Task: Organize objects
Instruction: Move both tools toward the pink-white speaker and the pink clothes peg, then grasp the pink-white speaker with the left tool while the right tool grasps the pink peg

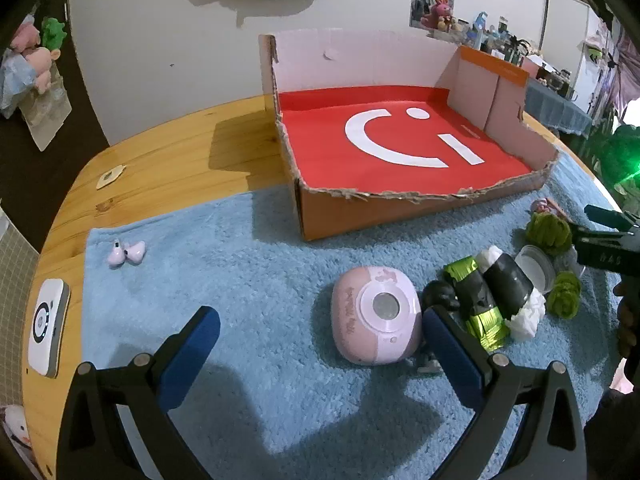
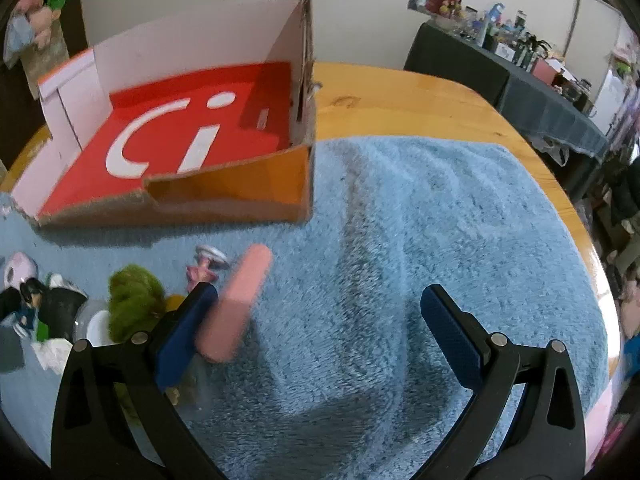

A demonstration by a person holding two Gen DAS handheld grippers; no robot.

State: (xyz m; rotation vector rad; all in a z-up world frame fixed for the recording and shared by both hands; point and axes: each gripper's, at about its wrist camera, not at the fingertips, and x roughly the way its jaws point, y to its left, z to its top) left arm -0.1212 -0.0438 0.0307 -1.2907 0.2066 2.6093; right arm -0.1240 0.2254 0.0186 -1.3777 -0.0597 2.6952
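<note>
Blue-padded jaws of both the left gripper [image 1: 320,330] and right gripper [image 2: 318,308] stand released above the desk's towel [image 2: 420,220]; cardboard box [image 1: 400,148] sits behind.

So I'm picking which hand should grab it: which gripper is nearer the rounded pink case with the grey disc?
Left. The left gripper flanks the pink case; the right gripper is farther right.

Both views look down from low over the blue towel [image 1: 248,248], along their own fingers, toward the far wall. The left wrist view sits left, the cardboard box [image 1: 360,216] far and centred. The right wrist view sits right, the box far left. Both share box, towel and the green tuft [image 2: 134,296].
</note>
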